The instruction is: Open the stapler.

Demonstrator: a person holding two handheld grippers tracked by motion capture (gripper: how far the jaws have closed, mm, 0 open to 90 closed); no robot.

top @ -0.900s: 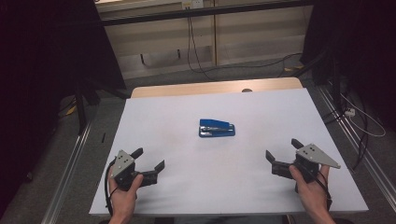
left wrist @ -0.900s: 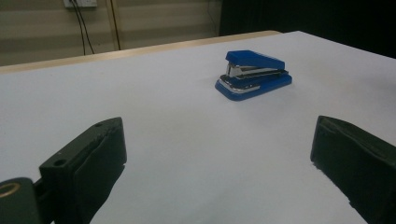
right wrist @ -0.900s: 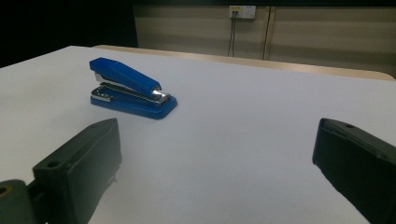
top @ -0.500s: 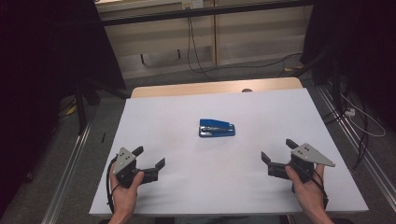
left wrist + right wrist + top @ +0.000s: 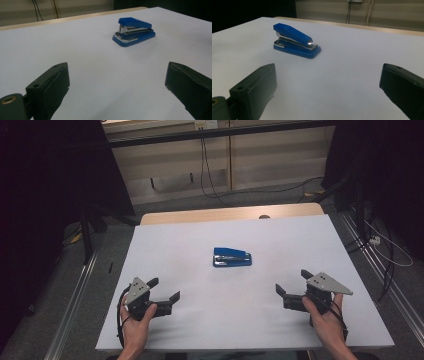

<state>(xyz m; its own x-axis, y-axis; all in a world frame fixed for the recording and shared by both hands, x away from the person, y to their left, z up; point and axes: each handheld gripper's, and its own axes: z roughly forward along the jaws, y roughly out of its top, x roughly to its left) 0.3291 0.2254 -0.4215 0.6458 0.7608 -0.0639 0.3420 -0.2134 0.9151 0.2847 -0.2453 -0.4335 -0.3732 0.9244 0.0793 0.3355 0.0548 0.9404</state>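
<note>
Near the front edge of the white table (image 5: 165, 240), the left gripper (image 5: 164, 293) and the right gripper (image 5: 291, 285) sit well apart, each with jaws wide open and nothing between them. Farther back, a blue stapler (image 5: 232, 257) lies flat in the middle.

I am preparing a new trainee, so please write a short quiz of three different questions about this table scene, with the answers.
1. True or false: the blue stapler lies on the white table between the two tongs, touched by neither.
2. Which state fits the left tongs and the right tongs? A: both open and empty. B: both shut. C: one holds the stapler.
3. What colour is the stapler?

Key: 1 true. 2 A. 3 blue, with some bright metal parts.
</note>
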